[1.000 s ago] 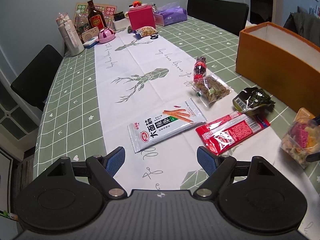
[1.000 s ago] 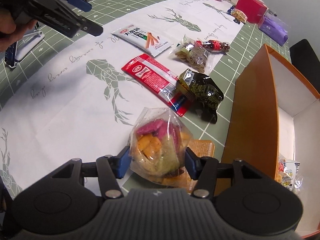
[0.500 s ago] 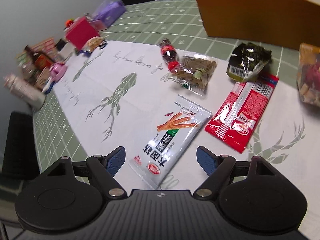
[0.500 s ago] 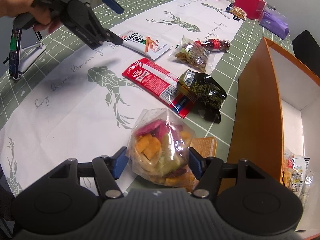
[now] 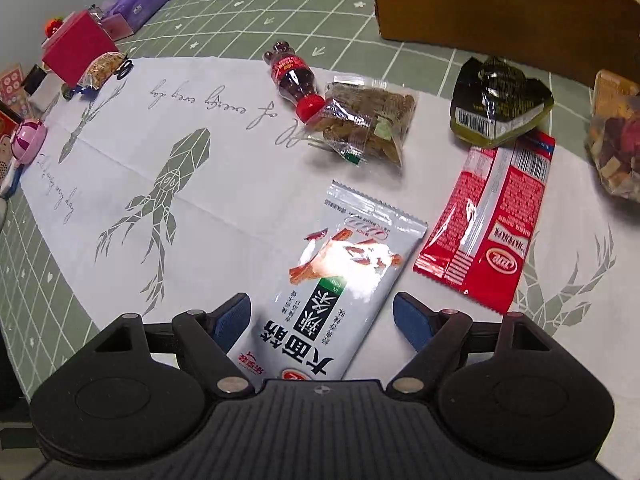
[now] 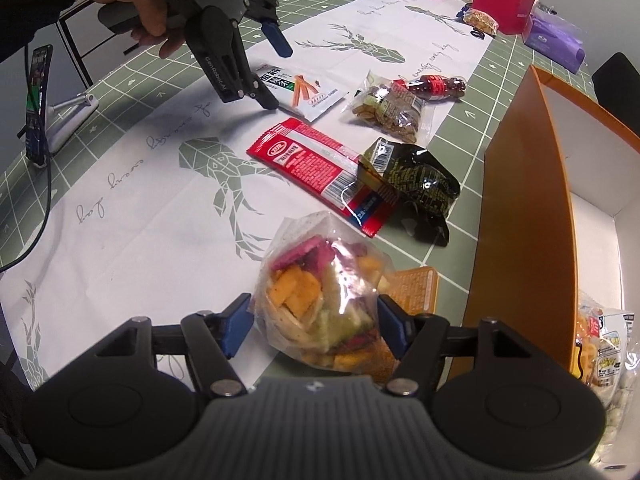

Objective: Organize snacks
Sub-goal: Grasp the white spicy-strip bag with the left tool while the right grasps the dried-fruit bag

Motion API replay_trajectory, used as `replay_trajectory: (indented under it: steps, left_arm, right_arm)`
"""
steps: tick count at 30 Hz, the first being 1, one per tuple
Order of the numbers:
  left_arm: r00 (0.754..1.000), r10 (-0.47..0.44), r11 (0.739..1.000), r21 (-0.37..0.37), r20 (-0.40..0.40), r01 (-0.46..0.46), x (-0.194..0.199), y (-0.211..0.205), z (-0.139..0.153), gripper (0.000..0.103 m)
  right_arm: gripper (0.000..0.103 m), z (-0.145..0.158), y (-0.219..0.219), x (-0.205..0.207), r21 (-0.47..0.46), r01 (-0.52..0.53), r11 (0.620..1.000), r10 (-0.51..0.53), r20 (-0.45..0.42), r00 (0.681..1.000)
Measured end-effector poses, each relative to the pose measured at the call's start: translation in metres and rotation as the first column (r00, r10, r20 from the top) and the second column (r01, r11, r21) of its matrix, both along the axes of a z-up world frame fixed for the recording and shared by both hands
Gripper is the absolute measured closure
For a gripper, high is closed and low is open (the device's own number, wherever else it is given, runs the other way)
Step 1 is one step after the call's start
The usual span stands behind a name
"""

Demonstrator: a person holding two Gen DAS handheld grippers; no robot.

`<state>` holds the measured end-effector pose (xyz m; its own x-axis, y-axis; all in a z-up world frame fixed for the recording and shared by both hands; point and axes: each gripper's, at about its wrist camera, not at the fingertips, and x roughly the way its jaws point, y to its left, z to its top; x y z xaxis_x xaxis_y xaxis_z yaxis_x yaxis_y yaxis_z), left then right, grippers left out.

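My left hand-held gripper (image 5: 322, 322) is spread wide, straddling the white snack packet (image 5: 332, 300) on the bench (image 5: 224, 12). My right hand-held gripper (image 6: 316, 326) is opening, mixed crisps bag (image 6: 324, 300) between its pads; orange box (image 6: 524, 208) at 2 o'clock.

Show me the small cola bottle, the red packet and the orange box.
cola bottle (image 5: 291, 78), left wrist view, on its label.
red packet (image 6: 316, 162), right wrist view, on the middle of the wrapper.
orange box (image 6: 528, 216), right wrist view, on its near outer wall.
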<state>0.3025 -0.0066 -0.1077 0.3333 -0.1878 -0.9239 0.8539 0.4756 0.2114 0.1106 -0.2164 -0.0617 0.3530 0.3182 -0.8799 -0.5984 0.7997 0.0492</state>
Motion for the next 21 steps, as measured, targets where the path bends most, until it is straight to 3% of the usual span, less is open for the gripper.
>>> replay_trajectory:
  steps: [6,10,14,17,18,19,20,21]
  left_arm:
    - [0.999,0.038,0.999,-0.029,-0.036,-0.039,0.010,0.002,-0.003,0.000]
    - [0.977,0.125,0.982,-0.117,-0.174,-0.146,0.029,0.014,-0.013,0.000]
    - [0.979,0.124,0.980,-0.137,-0.161,-0.147,0.020,0.015,-0.012,0.000]
    - [0.983,0.065,0.989,-0.121,-0.170,-0.086,0.000,0.012,-0.008,0.000]
    - [0.985,0.049,0.989,-0.127,-0.166,-0.071,-0.007,0.011,-0.005,0.008]
    - [0.986,0.041,0.989,-0.133,-0.164,-0.063,-0.013,0.011,-0.001,0.034]
    - [0.986,0.043,0.989,-0.131,-0.163,-0.065,-0.020,0.010,0.002,0.045]
    - [0.986,0.058,0.991,-0.110,-0.157,-0.076,-0.027,0.008,0.002,0.045]
  right_arm:
    - [0.035,-0.001,0.000,-0.001,0.006,0.002,1.000,-0.002,0.000,1.000]
    - [0.035,-0.001,0.000,-0.003,0.002,0.005,1.000,-0.005,0.000,1.000]
    - [0.035,-0.001,-0.003,-0.002,0.003,0.015,1.000,-0.015,-0.004,1.000]
    - [0.036,-0.001,-0.003,0.000,-0.006,0.025,1.000,-0.025,0.003,1.000]
    - [0.035,-0.001,-0.003,0.001,-0.011,0.024,1.000,-0.024,0.006,1.000]
    - [0.035,-0.002,-0.003,0.001,-0.012,0.025,1.000,-0.025,0.007,1.000]
    - [0.035,-0.002,-0.002,0.000,-0.013,0.025,1.000,-0.025,0.008,1.000]
    - [0.035,-0.002,-0.002,0.000,-0.017,0.024,1.000,-0.024,0.011,1.000]
